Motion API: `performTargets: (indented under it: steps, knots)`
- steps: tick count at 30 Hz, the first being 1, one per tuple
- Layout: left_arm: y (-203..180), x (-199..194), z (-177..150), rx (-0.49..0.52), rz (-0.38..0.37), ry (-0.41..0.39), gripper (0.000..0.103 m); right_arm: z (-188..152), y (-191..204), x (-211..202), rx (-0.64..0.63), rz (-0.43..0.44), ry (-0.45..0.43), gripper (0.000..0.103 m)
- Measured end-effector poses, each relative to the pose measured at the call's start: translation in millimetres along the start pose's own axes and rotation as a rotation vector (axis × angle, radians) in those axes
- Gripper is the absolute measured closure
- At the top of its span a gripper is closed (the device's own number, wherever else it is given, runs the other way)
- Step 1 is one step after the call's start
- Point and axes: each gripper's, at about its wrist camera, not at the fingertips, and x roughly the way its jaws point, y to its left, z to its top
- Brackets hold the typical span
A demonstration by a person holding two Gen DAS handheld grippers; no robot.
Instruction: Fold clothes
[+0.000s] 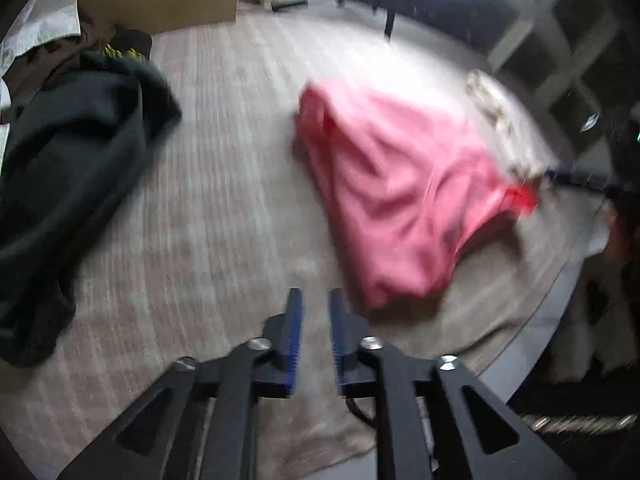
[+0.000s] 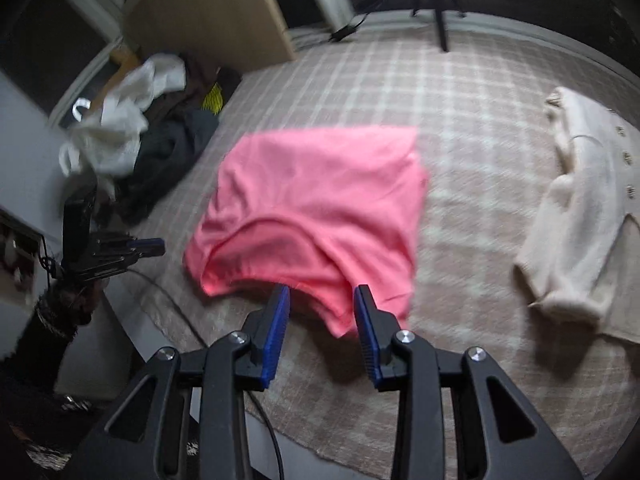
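A pink garment (image 2: 316, 204) lies roughly folded on a beige checked cloth (image 2: 460, 120) that covers the round table. Its near corner lies between the blue pads of my right gripper (image 2: 322, 292), which stand wide apart and do not press on it. From the left wrist view, the pink garment (image 1: 400, 192) is ahead and to the right, with the right gripper (image 1: 572, 176) at its far right corner. My left gripper (image 1: 316, 296) hovers over bare cloth beside the garment's near edge, jaws slightly apart, nothing between them. The left gripper (image 2: 148, 246) also shows at the table's left edge.
A dark green garment (image 1: 80, 152) is heaped at the left, with a white garment (image 2: 116, 136) and brown clothes behind it. A cream buttoned garment (image 2: 580, 220) lies folded at the right. A tripod leg (image 2: 440, 28) stands on the far side. A shelf unit (image 1: 560, 48) is at the back right.
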Motion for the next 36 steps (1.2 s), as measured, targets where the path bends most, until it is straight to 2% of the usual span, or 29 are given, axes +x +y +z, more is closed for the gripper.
performTargets:
  steps: [4,9,13,14,17,22,26,30,34,35,36]
  knots:
    - [-9.9,11.5,41.2,0.016,-0.065,-0.041,0.071,20.9,-1.3,-23.8,-0.011,-0.028,-0.048,0.07]
    - [-18.0,53.7,73.2,0.028,-0.085,0.007,0.071,33.7,-9.6,-31.6,-0.012,-0.085,-0.062,0.07]
    - [3.6,47.2,71.7,-0.021,-0.077,-0.012,0.071,39.1,-3.7,-26.9,-0.004,-0.02,-0.083,0.07]
    - [11.1,42.1,70.8,-0.028,-0.052,-0.019,0.072,43.2,4.6,-21.3,-0.018,0.005,-0.083,0.07]
    - [24.6,30.4,68.1,-0.029,-0.004,-0.037,0.074,63.9,44.1,17.2,-0.066,0.066,-0.05,0.07]
    - [36.2,22.8,60.3,-0.03,0.006,-0.079,0.074,106.8,110.3,122.2,-0.107,0.114,0.065,0.07]
    - [35.9,27.4,54.0,-0.014,-0.041,-0.088,0.074,116.5,134.8,188.5,-0.095,0.063,0.19,0.07]
    - [31.4,33.9,56.4,0.039,-0.083,-0.095,0.074,116.8,150.2,209.1,-0.168,-0.04,0.222,0.07]
    - [33.5,44.0,65.6,0.088,-0.092,-0.086,0.074,119.3,147.0,221.0,-0.173,-0.067,0.266,0.071]
    - [35.4,46.0,68.2,0.092,-0.097,-0.085,0.074,118.9,145.9,223.0,-0.174,-0.062,0.269,0.079]
    - [36.4,48.3,71.5,0.095,-0.106,-0.086,0.074,118.3,145.3,224.7,-0.175,-0.056,0.271,0.098]
